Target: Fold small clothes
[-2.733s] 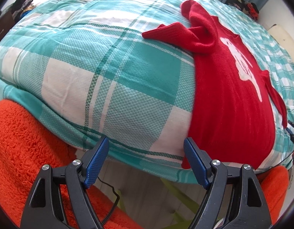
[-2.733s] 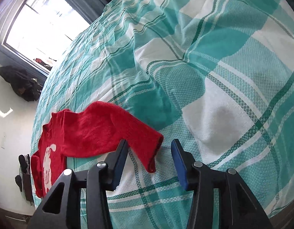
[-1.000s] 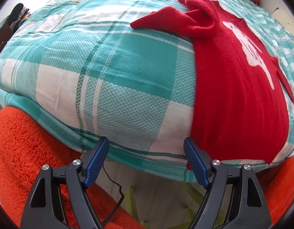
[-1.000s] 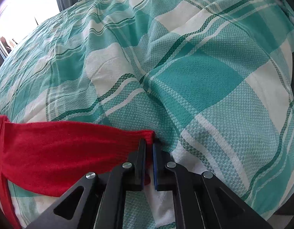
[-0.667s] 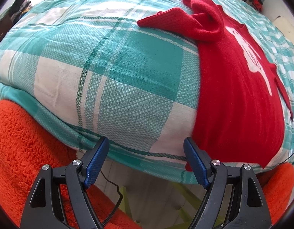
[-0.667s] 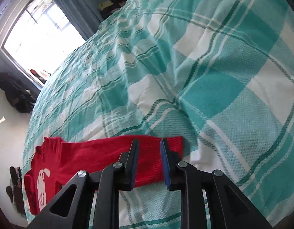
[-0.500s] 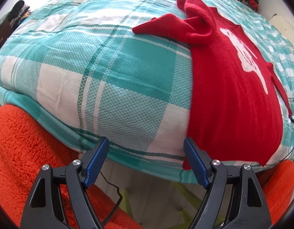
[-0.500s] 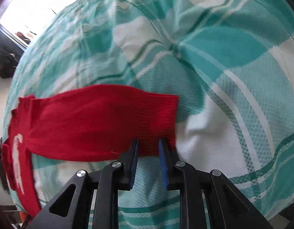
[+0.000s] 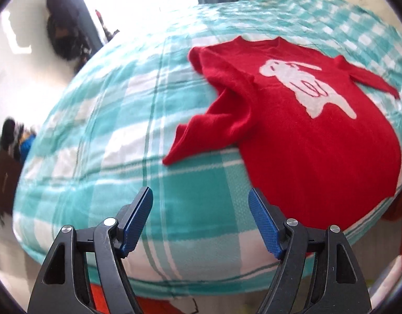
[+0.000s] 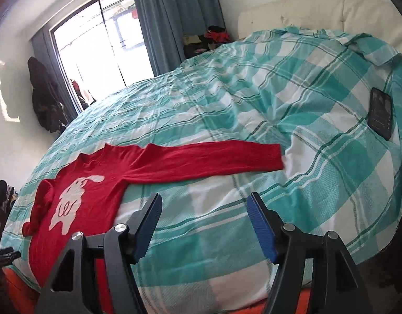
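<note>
A small red sweater [image 9: 313,141] with a white figure on its chest lies face up on the teal-and-white checked bedspread [image 9: 101,136]. In the left wrist view its near sleeve [image 9: 201,133] is crumpled and folded beside the body. In the right wrist view the sweater [image 10: 78,196] lies at the left and its other sleeve [image 10: 214,159] is stretched out flat to the right. My left gripper [image 9: 200,210] is open and empty, above the bed's near edge. My right gripper [image 10: 204,214] is open and empty, short of the stretched sleeve.
A black phone [image 10: 380,112] lies on the bedspread [image 10: 318,99] at the far right. An orange fleece blanket [image 10: 15,287] hangs below the bed's edge. A window [image 10: 101,47] with blue curtains and a cream headboard [image 10: 318,13] stand behind the bed.
My right gripper pulled the sleeve out straight, let go of it, opened and drew back. My left gripper has risen and swung, staying open.
</note>
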### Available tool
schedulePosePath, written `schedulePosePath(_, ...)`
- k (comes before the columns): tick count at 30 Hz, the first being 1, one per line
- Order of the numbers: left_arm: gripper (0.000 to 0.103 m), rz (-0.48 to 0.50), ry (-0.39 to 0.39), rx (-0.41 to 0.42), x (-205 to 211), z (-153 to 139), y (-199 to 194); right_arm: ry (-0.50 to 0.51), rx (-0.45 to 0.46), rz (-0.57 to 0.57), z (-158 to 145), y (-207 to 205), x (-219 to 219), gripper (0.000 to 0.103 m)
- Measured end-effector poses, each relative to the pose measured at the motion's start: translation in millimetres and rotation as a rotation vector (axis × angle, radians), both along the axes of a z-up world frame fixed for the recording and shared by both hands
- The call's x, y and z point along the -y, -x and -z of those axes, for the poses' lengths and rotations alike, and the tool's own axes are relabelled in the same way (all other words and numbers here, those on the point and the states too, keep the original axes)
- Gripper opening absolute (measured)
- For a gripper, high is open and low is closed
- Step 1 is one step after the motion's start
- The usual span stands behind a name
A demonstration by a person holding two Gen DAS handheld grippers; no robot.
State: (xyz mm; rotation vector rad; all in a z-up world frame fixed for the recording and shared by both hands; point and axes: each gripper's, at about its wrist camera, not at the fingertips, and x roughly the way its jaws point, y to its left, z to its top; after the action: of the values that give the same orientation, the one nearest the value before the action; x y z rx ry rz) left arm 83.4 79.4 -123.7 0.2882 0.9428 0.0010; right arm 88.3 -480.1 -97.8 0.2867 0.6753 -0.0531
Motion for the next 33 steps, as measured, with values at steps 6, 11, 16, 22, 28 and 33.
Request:
schedulePosePath(6, 0.070, 0.145, -0.306, -0.036, 16.2, 35.1, -62.1, 0.064, -0.010, -0.164, 14.1, 2.9, -77.5, 0.067)
schedulePosePath(11, 0.008, 0.005, 0.266, -0.107, -51.7, -19.6, -85.7, 0.068, -0.015, -0.181, 17.8, 5.4, -80.8, 0.067)
schedulePosePath(16, 0.023, -0.417, 0.690, 0.089, -183.7, -80.5, -78.6, 0.033, -0.021, -0.125, 21.4, 8.2, -65.3, 0.067)
schedulePosePath(22, 0.079, -0.711, 0.612, 0.036, -254.9, -43.2, -50.0, -0.007, -0.041, -0.107, 27.2, 1.1, -60.1, 0.067)
schedulePosePath(28, 0.079, -0.680, 0.592, 0.050, -251.1, -15.3, -35.9, -0.005, -0.077, -0.115, 34.1, -3.2, -62.4, 0.067)
schedulePosePath(33, 0.079, -0.600, 0.313, -0.034, -241.2, -1.1, -75.3, -0.013, -0.108, -0.120, 39.2, -8.4, -63.6, 0.067)
